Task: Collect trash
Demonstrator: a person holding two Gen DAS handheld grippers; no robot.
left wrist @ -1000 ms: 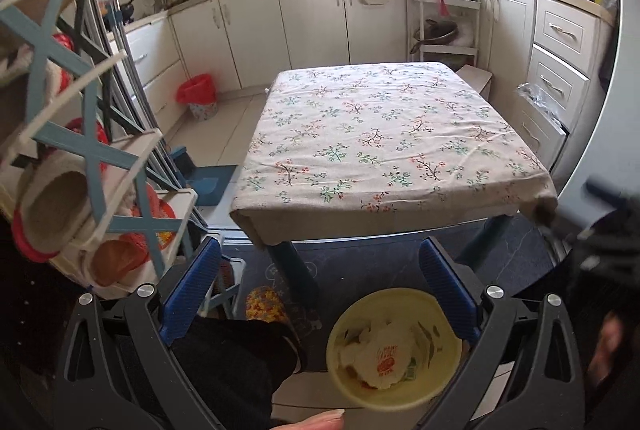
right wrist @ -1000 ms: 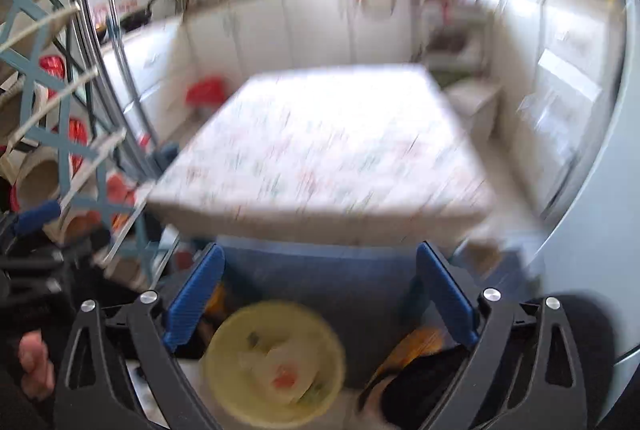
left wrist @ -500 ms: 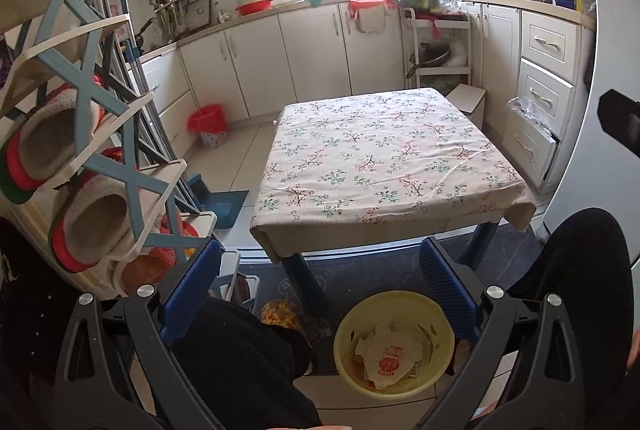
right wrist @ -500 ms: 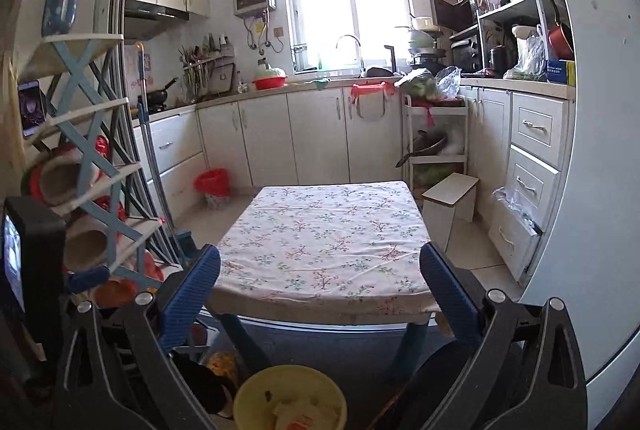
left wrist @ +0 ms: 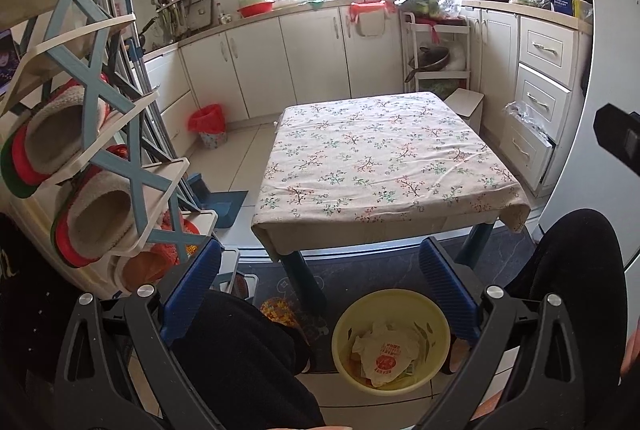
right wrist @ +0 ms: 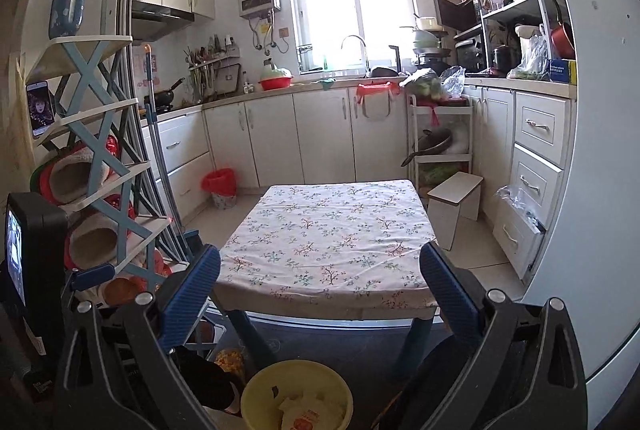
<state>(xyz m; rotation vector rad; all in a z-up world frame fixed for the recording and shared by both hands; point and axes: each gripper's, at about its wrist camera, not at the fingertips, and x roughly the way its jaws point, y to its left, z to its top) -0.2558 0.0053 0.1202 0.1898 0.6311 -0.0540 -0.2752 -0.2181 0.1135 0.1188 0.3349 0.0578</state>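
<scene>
A yellow bin point(left wrist: 391, 340) stands on the floor in front of a low table, holding crumpled paper wrappers point(left wrist: 384, 354). The same yellow bin point(right wrist: 297, 394) shows at the bottom of the right wrist view. My left gripper point(left wrist: 320, 272) is open with nothing between its blue pads, held above and behind the bin. My right gripper point(right wrist: 320, 276) is also open and empty, raised higher and facing the table. The floral tablecloth point(left wrist: 384, 165) on the table point(right wrist: 326, 246) shows no trash on it.
A shoe rack point(left wrist: 92, 133) with slippers stands at the left. A person's dark-clothed knees point(left wrist: 244, 354) flank the bin. Farther off are a red-lined waste bin point(left wrist: 208, 125), a small stool point(right wrist: 456, 205), cabinets point(right wrist: 324, 133) and a fridge point(right wrist: 592, 149) at the right.
Both grippers have lifted and pulled back from the bin, so the views now take in more of the kitchen. The right view has stopped blurring. Both stay open.
</scene>
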